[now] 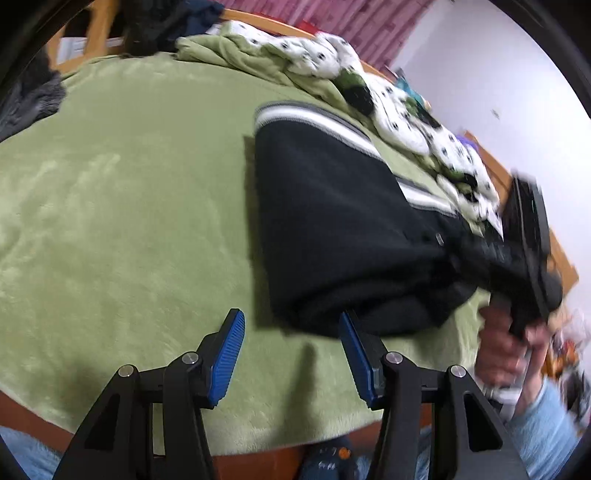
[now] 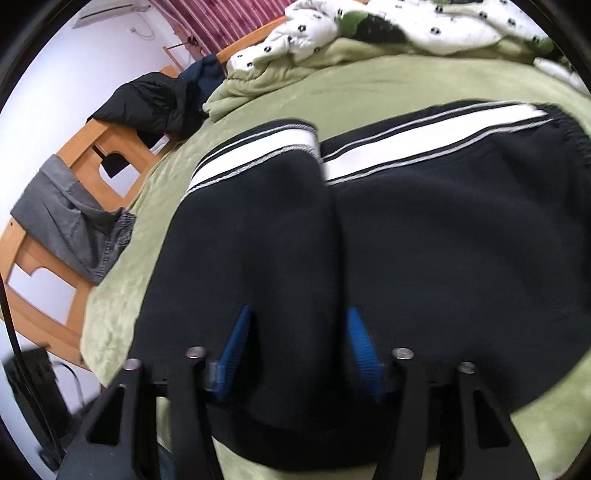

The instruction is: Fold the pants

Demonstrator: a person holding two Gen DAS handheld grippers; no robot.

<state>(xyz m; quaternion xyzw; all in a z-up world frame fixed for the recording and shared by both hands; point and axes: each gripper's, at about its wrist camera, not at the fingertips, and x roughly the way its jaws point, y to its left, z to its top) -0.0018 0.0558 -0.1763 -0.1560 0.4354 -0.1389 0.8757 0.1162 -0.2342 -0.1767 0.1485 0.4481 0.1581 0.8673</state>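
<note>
Bed cover: a soft green blanket (image 1: 129, 192) lies over the whole bed and is the ground for everything here. It looks fuzzy, with light wrinkles.
Pants: black pants (image 2: 406, 240) with a white and grey side stripe lie folded on the green blanket, near its front edge. One folded part lies on top of the other.
Left tongs: the left gripper (image 1: 291, 354) is over bare green blanket, just beside the pants' near edge. Its blue pads (image 1: 227, 363) stand apart with nothing between them. The right-hand pad is at the pants' edge.
Right tongs: the right gripper (image 2: 297, 354) is over the pants. A hump of black cloth sits between its two blue pads (image 2: 364, 354). The picture is blurred, so I cannot tell if the pads press the cloth.
Hand: in the left camera's view a hand (image 1: 506, 347) with a light blue sleeve (image 1: 546, 424) holds the right tongs at the far right side of the pants.
Quilt: a white quilt with dark spots (image 2: 406, 29) is bunched up at the far side of the green blanket.
Bed frame: a light wooden frame (image 2: 48, 280) runs around the blanket.
Other clothes: grey pants (image 2: 70, 221) hang over the frame, and a black jacket (image 2: 147, 103) lies further along it.
Room: a white wall (image 1: 480, 74) and a dark pink striped curtain (image 2: 229, 22) stand behind the bed.
</note>
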